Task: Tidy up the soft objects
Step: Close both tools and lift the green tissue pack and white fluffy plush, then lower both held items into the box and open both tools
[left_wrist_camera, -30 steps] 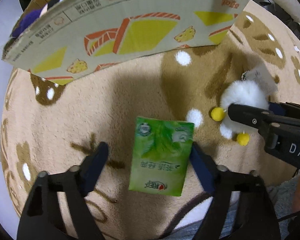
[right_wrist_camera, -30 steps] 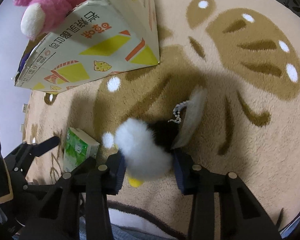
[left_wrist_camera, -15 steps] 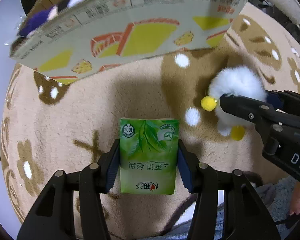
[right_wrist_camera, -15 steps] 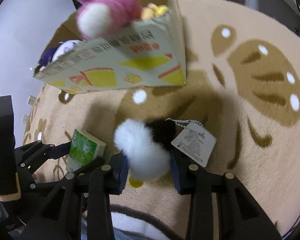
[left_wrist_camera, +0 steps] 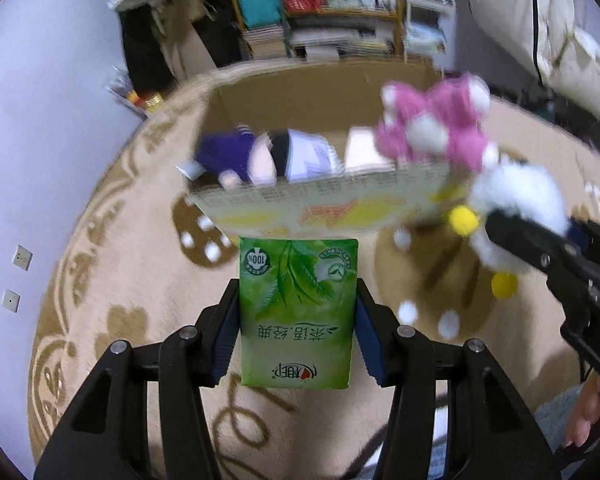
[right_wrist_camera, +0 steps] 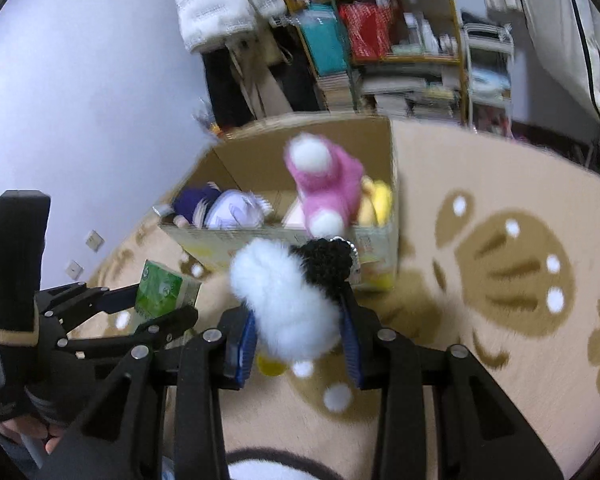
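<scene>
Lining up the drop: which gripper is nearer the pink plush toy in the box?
Right. The right gripper, shut on the white fluffy toy, sits just below the pink plush toy. The left gripper, holding the green tissue pack, is farther left and lower.

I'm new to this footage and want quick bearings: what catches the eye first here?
The green tissue pack, clamped in the left hand-held gripper, fills the left view's centre. The fluffy white-and-black plush sits in the right hand-held gripper. Just beyond both is the open cardboard box on the rug, a pink plush sticking out.
</scene>
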